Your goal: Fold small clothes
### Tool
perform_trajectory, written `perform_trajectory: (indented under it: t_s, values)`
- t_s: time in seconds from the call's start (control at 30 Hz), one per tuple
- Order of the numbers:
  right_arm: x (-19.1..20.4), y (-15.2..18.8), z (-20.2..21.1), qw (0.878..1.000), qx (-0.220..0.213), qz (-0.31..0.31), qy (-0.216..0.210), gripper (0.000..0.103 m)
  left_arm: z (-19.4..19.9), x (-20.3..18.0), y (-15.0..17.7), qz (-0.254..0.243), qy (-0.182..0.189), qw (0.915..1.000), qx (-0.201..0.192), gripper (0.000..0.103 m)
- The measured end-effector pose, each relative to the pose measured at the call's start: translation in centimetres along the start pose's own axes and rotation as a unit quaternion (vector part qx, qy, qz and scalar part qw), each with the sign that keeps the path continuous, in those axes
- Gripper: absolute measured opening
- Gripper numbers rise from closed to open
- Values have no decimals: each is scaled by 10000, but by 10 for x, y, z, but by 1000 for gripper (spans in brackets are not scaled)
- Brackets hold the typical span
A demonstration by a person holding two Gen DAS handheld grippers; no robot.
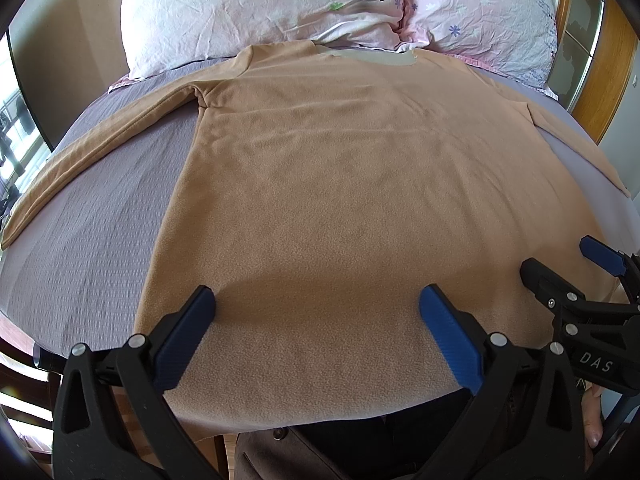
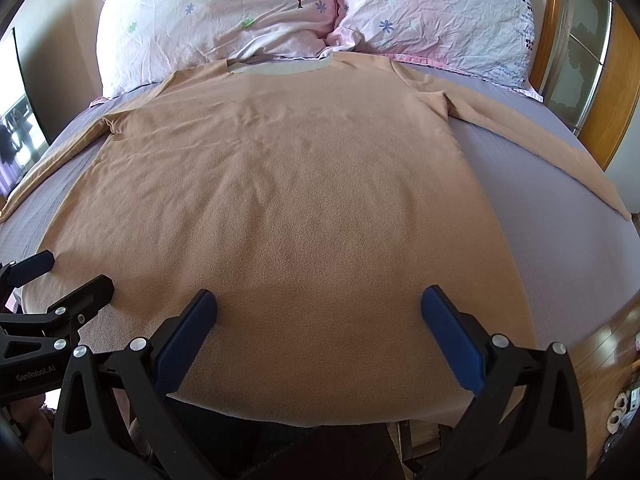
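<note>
A tan long-sleeved fleece shirt [image 1: 332,184] lies flat on the bed, collar toward the pillows, hem at the near edge, both sleeves spread out sideways. It also shows in the right wrist view [image 2: 288,200]. My left gripper [image 1: 316,300] is open and empty, hovering over the hem near its left part. My right gripper [image 2: 318,300] is open and empty over the hem's right part. The right gripper shows at the right edge of the left wrist view [image 1: 560,264]. The left gripper shows at the left edge of the right wrist view [image 2: 64,276].
The bed has a lilac sheet [image 1: 100,208], which also shows in the right wrist view [image 2: 560,216]. Two floral pillows [image 2: 224,12] lie at the head. A wooden headboard post [image 2: 600,92] stands at the right. Wooden floor [image 2: 600,364] shows below the bed's near edge.
</note>
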State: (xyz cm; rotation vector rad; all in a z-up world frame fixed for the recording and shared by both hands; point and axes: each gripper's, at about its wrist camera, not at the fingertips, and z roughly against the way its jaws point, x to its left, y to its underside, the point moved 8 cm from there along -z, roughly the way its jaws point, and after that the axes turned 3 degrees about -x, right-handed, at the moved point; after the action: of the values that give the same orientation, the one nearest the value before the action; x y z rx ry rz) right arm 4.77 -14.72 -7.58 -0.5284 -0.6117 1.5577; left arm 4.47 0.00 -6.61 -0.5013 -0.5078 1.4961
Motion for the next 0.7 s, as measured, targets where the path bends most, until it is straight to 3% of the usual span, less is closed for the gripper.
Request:
perform_trajectory:
  t_s: [0.33, 0.53, 0.6, 0.7]
  values:
    - [0, 0, 0, 10000, -78, -11, 7, 102, 0, 0, 0, -3, 0, 10000, -6, 101]
    - [-13, -8, 5, 9968, -622, 187, -455, 102, 0, 1, 0, -82, 9, 9999, -113, 101]
    - [-42, -21, 11, 9950, -765, -300, -559, 102, 0, 1, -2, -141, 43, 9996, -234, 101]
    - [-125, -53, 23, 9803, -1108, -1559, -495, 102, 1, 1, -3, -253, 151, 9989, -358, 101]
